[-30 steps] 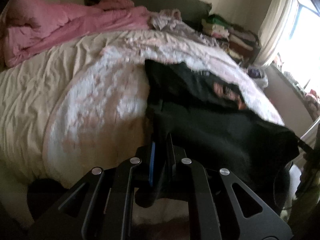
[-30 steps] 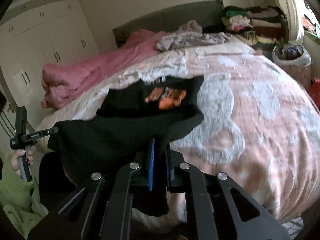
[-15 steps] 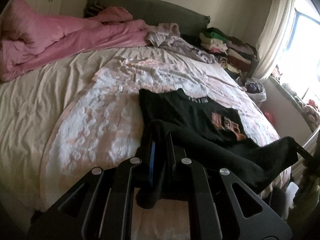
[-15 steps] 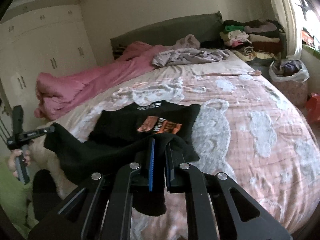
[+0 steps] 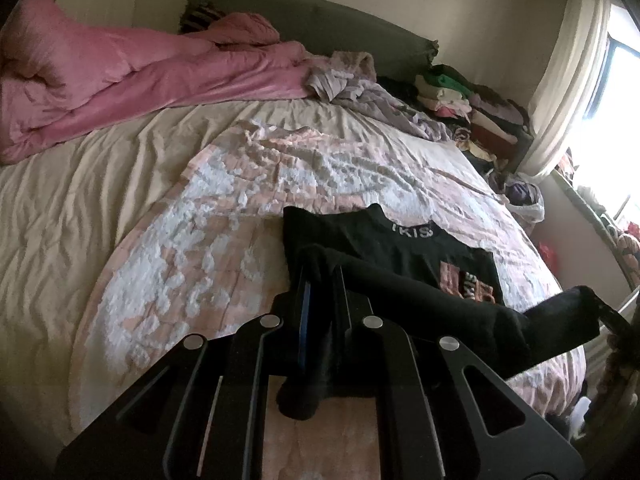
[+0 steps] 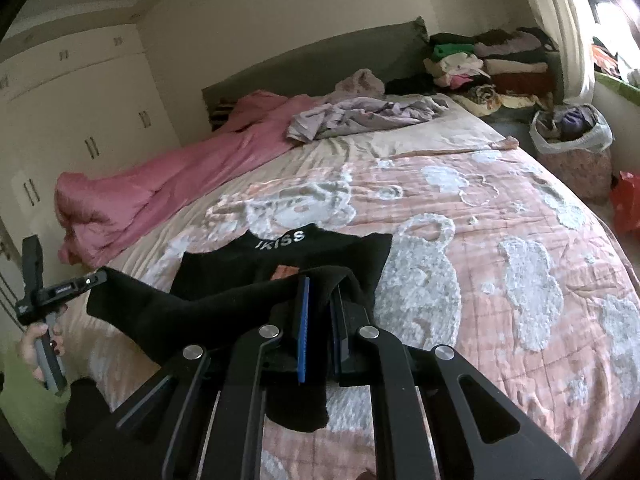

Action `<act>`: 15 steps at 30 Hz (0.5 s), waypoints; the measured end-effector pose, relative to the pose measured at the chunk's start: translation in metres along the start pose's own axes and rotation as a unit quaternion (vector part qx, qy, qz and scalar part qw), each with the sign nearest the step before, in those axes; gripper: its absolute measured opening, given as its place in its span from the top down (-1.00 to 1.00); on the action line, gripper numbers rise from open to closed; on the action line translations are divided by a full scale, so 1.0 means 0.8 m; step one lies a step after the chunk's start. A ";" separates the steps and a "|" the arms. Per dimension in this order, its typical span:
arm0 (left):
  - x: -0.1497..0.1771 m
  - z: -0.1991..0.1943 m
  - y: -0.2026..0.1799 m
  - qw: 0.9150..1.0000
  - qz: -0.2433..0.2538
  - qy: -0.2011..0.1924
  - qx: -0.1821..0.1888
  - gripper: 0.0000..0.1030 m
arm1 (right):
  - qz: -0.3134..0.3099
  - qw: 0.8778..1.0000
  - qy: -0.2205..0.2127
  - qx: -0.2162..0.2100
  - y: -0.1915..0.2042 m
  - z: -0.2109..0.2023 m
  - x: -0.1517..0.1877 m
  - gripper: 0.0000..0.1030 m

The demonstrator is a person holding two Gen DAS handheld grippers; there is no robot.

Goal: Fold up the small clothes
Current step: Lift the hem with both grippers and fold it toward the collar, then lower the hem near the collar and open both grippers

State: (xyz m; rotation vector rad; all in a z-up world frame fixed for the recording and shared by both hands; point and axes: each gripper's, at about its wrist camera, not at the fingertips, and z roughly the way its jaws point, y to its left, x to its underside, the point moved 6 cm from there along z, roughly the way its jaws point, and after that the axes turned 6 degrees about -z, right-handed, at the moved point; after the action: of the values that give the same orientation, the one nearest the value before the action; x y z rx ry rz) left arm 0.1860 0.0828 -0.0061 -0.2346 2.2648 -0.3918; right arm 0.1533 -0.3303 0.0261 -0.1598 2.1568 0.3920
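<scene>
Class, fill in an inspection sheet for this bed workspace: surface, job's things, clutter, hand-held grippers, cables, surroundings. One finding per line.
Surface: bed covered by a pink patterned blanket, wrinkled.
Job's things: black shirt with its collar end flat on the blanket and its near edge lifted and stretched between both grippers.
Clutter: pink duvet bunched along the far side; grey garment by the headboard.
Grippers: left hand-held gripper shut on the shirt; right hand-held gripper shut on the shirt.
Cables: nothing seen.
Surroundings: clothes pile and bag near the window; wardrobe.
</scene>
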 end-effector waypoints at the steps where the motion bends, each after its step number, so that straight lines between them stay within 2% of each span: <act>1: -0.002 0.002 -0.001 1.000 0.000 -0.001 -0.001 0.94 | 0.003 1.000 0.001 0.002 -0.003 0.004 -0.002 0.85; 15: -0.026 0.052 0.002 1.000 -0.007 -0.002 -0.006 0.94 | 0.013 0.999 0.022 0.032 -0.026 0.062 -0.033 0.85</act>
State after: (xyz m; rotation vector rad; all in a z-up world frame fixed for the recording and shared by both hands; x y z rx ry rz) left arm 0.2306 0.0820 -0.0181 -0.2587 2.2643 -0.3845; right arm 0.2122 -0.3341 0.0163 -0.1056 2.2145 0.3356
